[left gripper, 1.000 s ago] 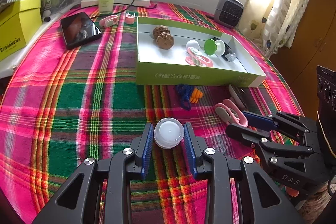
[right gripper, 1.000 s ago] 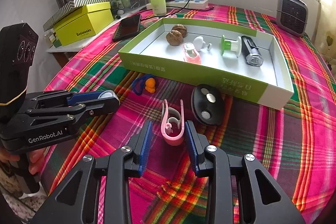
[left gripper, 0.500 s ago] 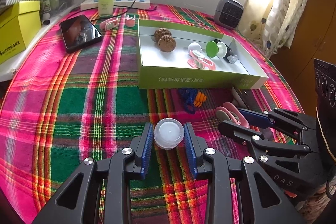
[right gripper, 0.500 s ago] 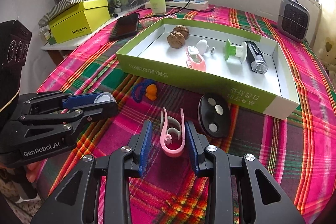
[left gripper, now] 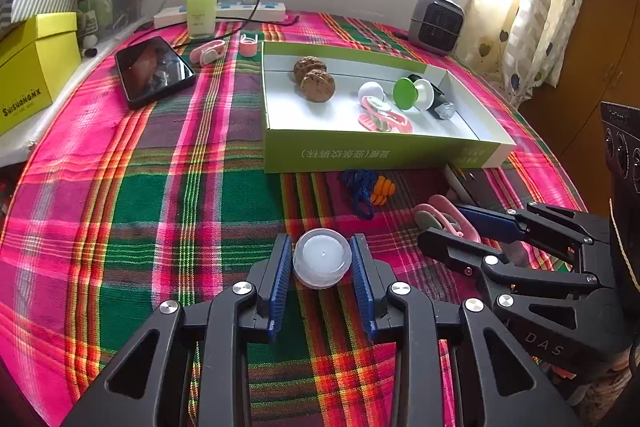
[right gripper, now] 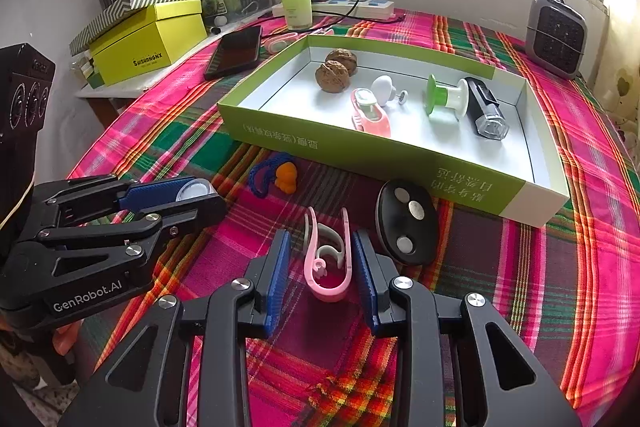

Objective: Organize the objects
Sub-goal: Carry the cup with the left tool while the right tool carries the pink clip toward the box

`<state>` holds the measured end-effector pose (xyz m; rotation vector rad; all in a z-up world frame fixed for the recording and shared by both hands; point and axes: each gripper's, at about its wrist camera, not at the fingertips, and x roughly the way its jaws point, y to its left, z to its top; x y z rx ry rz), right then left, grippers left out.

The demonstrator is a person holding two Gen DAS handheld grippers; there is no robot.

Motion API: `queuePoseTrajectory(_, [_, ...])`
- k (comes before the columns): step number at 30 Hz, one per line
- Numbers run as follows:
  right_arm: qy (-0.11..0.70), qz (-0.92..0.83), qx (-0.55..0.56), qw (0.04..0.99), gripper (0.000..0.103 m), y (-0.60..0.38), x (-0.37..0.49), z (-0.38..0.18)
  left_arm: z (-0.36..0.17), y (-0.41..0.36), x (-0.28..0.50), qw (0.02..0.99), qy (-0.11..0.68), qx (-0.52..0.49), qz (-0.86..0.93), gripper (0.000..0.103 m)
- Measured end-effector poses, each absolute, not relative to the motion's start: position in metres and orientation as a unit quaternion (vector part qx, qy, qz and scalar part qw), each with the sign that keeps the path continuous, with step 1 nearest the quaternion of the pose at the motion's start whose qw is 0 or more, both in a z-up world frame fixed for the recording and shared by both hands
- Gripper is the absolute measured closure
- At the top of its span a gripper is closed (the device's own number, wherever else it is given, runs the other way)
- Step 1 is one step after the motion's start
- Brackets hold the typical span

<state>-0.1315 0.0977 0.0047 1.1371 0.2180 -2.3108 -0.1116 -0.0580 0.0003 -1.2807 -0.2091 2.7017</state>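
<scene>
My left gripper [left gripper: 322,259] is clamped on the little white round cap [left gripper: 322,258] just above the plaid cloth [left gripper: 120,207]. Right gripper [right gripper: 316,263] has just been closing around the pink clip [right gripper: 326,263], near the green tray [right gripper: 360,151].

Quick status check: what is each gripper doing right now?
Left gripper: closed on the round white cap.
Right gripper: jaws have just been closing around the pink clip; grip not confirmed.

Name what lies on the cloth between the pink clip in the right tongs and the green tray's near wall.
In the right wrist view, a black oval disc with three silver studs lies between the pink clip and the green tray; the rest is bare cloth.
</scene>
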Motion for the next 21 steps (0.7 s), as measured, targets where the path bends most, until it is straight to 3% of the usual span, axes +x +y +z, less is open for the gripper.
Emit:
queuePoseTrajectory(11, [0.078,-0.862,0.423,0.268,0.078,0.0999,-0.1322,0.0047,0.0003,-0.0576,-0.1113,0.071,-0.069,-0.426,0.900,0.076])
queuePoseTrajectory(21, [0.075,-0.862,0.423,0.268,0.079,0.1000,-0.1314,0.0047,0.0004,-0.0573,-0.1111,0.067,-0.069,-0.426,0.900,0.076])
